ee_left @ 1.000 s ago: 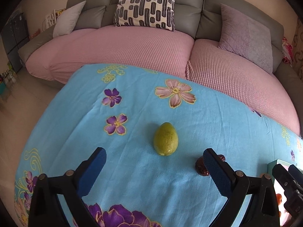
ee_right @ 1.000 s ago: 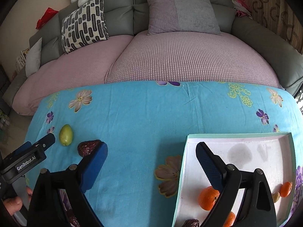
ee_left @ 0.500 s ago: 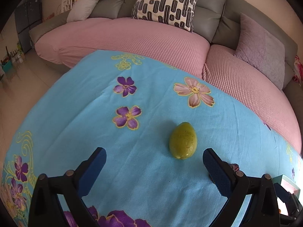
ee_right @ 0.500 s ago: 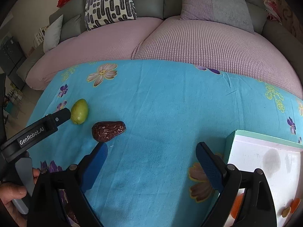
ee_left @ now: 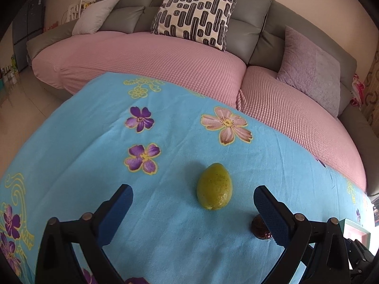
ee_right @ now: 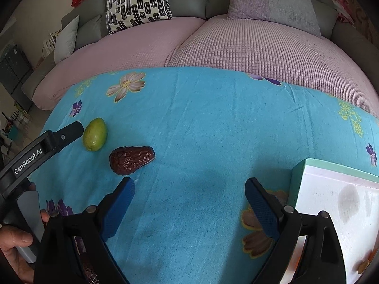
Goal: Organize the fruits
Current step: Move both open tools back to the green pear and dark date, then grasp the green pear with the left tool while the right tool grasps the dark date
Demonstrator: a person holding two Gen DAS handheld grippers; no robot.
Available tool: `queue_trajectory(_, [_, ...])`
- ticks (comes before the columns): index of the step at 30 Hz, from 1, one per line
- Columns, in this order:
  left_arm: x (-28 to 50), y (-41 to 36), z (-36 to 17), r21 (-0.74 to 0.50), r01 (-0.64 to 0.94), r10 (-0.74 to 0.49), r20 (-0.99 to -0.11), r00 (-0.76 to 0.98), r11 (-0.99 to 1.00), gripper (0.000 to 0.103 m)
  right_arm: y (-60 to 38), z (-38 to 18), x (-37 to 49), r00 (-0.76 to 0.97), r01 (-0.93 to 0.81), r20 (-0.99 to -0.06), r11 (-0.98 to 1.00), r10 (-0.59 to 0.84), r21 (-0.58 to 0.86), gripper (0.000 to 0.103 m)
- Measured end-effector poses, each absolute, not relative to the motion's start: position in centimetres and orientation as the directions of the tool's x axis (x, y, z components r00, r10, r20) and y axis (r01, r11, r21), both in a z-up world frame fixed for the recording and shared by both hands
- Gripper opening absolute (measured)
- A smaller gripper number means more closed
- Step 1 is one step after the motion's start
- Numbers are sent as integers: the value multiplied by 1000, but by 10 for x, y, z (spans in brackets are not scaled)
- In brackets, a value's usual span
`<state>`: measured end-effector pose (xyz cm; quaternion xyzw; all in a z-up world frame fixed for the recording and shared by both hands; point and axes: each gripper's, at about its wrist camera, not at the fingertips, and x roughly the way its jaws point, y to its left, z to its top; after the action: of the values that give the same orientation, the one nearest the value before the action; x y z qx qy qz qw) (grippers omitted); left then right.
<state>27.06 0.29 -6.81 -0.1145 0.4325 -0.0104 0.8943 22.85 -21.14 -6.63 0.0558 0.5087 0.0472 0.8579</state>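
The left gripper [ee_left: 193, 201] hangs with jaws wide and empty around the green fruit [ee_left: 214, 186] on the blue cloth [ee_left: 165, 232] — the pick-up step. Next: lower, then close. The right gripper [ee_right: 189, 191], jaws also wide, nears the date [ee_right: 131, 159] — tray [ee_right: 331, 165] alongside.

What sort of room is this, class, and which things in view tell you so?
Most likely a home living room. A grey sofa with pink seat covers carries a patterned cushion, and a low table under a blue flowered cloth holds loose fruit, such as a green fruit.
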Motion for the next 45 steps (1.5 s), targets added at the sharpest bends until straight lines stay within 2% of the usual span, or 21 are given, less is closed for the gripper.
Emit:
queue_trajectory(3, [270, 0, -66, -199, -45, -130, -780, 613, 979, 103, -209, -70, 229, 472, -34, -871, 990, 137, 137, 94])
queue_trajectory(7, [271, -3, -64, -104, -27, -67, -793, 605, 994, 103, -215, -71, 229, 482, -17, -865, 989, 139, 150, 94])
queue_trajectory(13, [275, 10, -67, -152, -45, -97, -803, 588, 987, 103, -219, -74, 229, 512, -8, -847, 987, 141, 159, 94])
queue_trajectory(23, [295, 21, -83, -250, -18, -202, -824, 530, 968, 102, -180, -73, 236, 540, -132, -826, 986, 160, 105, 94])
queue_trajectory(29, [304, 23, -92, -275, -13, -231, -830, 508, 961, 97, -162, -88, 245, 537, -151, -831, 986, 144, 73, 94])
queue_trajectory(32, [308, 18, -93, -273, 8, -239, -830, 503, 962, 96, -163, -89, 250, 548, -144, -818, 983, 173, 111, 94])
queue_trajectory(34, [309, 16, -92, -278, 15, -248, -830, 499, 960, 88, -162, -88, 250, 552, -149, -814, 982, 180, 117, 94])
queue_trajectory(36, [312, 15, -92, -282, 20, -255, -832, 493, 959, 84, -161, -87, 250, 558, -156, -809, 981, 185, 118, 89])
queue_trajectory(38, [313, 13, -92, -289, 24, -264, -832, 488, 957, 82, -159, -86, 250, 560, -165, -805, 979, 196, 123, 74])
queue_trajectory(40, [314, 11, -94, -300, 23, -274, -834, 479, 954, 80, -156, -86, 250, 559, -174, -804, 977, 201, 123, 72])
queue_trajectory(43, [315, 11, -96, -325, 21, -297, -833, 467, 946, 77, -156, -85, 250, 558, -184, -799, 972, 224, 145, 58])
queue_trajectory(44, [315, 10, -96, -323, 19, -294, -834, 466, 946, 75, -157, -84, 249, 558, -181, -797, 971, 230, 154, 58])
queue_trajectory(45, [314, 10, -95, -325, 17, -296, -835, 464, 945, 69, -159, -84, 249, 557, -180, -795, 969, 240, 167, 58])
